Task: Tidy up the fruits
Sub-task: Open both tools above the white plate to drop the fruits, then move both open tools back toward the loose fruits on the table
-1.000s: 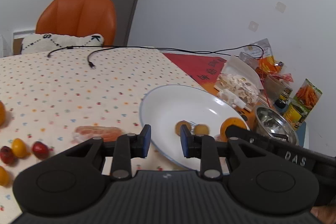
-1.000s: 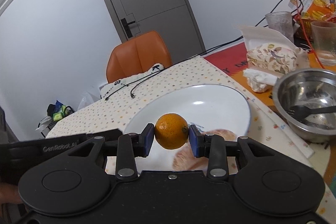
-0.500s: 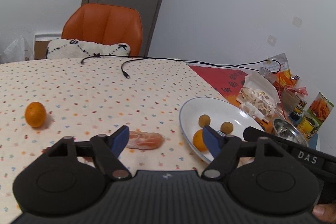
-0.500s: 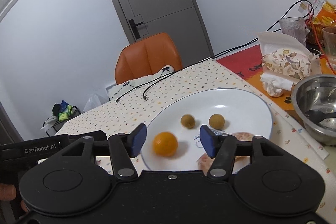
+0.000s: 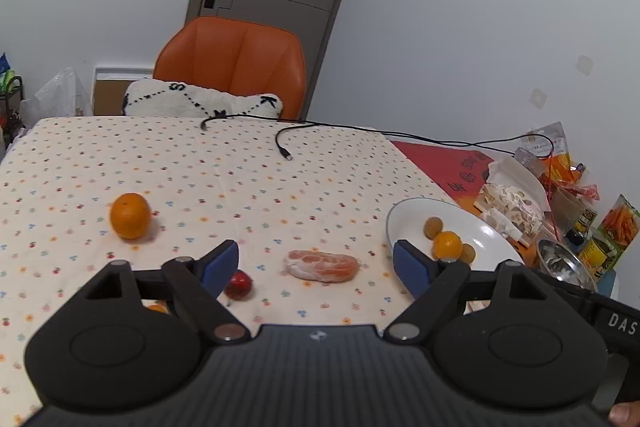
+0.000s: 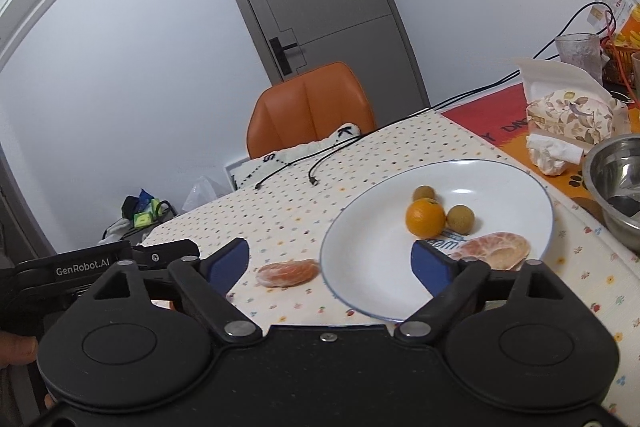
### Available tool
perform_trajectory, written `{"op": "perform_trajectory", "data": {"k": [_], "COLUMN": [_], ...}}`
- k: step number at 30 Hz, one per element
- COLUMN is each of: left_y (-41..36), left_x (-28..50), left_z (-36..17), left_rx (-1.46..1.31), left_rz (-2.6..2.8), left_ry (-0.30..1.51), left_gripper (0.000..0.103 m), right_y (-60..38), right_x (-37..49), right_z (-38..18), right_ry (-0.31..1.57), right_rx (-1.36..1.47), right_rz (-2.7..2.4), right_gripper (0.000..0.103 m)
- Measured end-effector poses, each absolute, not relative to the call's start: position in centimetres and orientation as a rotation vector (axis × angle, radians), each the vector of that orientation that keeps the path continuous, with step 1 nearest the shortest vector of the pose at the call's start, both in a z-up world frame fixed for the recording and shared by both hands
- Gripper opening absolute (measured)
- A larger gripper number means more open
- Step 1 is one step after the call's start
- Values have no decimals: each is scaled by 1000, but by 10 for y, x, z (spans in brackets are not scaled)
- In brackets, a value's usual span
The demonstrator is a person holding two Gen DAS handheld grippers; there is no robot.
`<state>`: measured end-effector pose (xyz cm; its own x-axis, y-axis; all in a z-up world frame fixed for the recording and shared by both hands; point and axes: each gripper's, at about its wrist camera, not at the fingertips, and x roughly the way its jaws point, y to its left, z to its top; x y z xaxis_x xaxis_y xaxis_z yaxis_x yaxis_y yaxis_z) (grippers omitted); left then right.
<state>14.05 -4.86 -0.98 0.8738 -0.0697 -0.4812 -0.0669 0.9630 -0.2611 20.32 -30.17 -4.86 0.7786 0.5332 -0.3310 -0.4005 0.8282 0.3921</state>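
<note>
Now orange [image 6: 425,217] on plate [image 6: 360,259], beyond spread right claw [image 6: 330,261]

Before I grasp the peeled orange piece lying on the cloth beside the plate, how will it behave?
The peeled orange piece looks soft, with bare segments showing, so firm jaws would probably crush it or split the segments. It lies flat on the tablecloth, so it is unlikely to roll. Its moist surface may be slippery.

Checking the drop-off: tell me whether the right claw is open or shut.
Open. The right claw has its blue pads spread wide with nothing between them; the orange sits on the white plate.
</note>
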Motion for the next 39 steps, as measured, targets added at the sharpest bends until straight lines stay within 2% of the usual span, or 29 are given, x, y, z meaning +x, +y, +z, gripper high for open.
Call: {"op": "perform_trajectory", "data": {"k": [5, 11, 39], "left_y": [-39, -32, 8], "left_x": [131, 119, 93], "left_z": [-7, -4, -12], "left_rx": [-273, -247, -283], "left_rz": [15, 27, 95], "left_ry": [502, 481, 490], "left_gripper": [84, 91, 91], "right_y": [-296, -288, -250], "right_x": [198, 193, 179], "right_z": [-46, -44, -47], "right_ry": [439, 438, 465], "right_rx": [311, 310, 278], "right_rz": [528, 549, 631], "right_gripper": [98, 103, 103]}}
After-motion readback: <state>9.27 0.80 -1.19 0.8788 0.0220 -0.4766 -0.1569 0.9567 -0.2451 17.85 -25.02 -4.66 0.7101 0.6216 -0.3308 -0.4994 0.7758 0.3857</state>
